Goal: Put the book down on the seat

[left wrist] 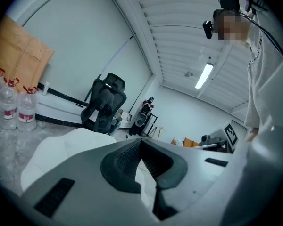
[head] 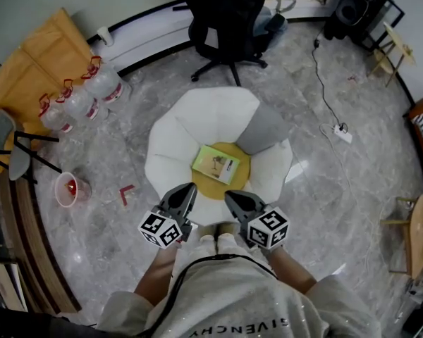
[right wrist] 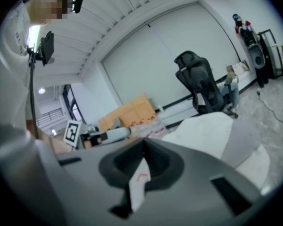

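Leave the book (head: 216, 165) flat on the yellow seat (head: 213, 188); keep left gripper (head: 190, 188) and right gripper (head: 229, 196), both closed on nothing, clear of it.

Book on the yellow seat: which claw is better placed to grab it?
Right, probably, though narrowly. The right claw points at the book by its near corner. The left claw sits off to the book's left, slightly further. Both are shut and empty.
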A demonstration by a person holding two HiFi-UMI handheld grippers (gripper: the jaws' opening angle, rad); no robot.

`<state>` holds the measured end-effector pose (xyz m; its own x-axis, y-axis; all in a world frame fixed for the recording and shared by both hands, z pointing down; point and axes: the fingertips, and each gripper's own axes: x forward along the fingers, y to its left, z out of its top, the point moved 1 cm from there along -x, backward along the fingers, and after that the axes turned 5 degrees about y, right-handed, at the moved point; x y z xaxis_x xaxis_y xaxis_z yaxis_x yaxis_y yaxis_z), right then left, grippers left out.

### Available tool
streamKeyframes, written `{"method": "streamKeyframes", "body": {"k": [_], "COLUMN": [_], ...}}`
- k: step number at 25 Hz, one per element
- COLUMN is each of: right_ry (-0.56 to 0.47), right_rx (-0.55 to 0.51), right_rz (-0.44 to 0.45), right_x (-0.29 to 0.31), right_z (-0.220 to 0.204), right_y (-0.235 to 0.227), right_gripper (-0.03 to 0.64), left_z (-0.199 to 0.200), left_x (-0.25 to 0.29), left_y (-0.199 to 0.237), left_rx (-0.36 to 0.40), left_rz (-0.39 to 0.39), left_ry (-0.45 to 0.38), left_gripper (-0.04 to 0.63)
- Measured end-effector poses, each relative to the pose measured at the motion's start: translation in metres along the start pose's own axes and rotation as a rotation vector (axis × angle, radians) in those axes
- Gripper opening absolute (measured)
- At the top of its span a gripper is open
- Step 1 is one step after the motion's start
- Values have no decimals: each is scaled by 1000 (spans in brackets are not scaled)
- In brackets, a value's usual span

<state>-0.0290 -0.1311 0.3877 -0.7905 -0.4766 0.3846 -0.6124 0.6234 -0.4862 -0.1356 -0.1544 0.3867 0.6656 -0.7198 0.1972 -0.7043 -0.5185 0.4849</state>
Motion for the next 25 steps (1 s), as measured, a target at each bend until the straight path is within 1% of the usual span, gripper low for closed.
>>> {"method": "streamKeyframes", "body": {"k": [7, 12, 19, 25], "right_ry": [-11, -32, -39, -47], "right_rx": [-58, -83, -101, -113], "right_rz": [12, 9, 11, -1], "right_x": [-9, -12, -15, -20], "right_z": [22, 41, 46, 50], "right_y": [12, 18, 29, 31], "right_gripper": [14, 14, 14, 14], "left_z": [21, 31, 38, 42], "left_x": [-10, -15, -25, -25], "left_y": [-8, -9, -12, -14], "left_rx": [30, 30, 26, 33], "left_rz": [-12, -16, -20, -38], "left_ry": [-38, -63, -91, -110], "left_gripper": [21, 21, 21, 21]}}
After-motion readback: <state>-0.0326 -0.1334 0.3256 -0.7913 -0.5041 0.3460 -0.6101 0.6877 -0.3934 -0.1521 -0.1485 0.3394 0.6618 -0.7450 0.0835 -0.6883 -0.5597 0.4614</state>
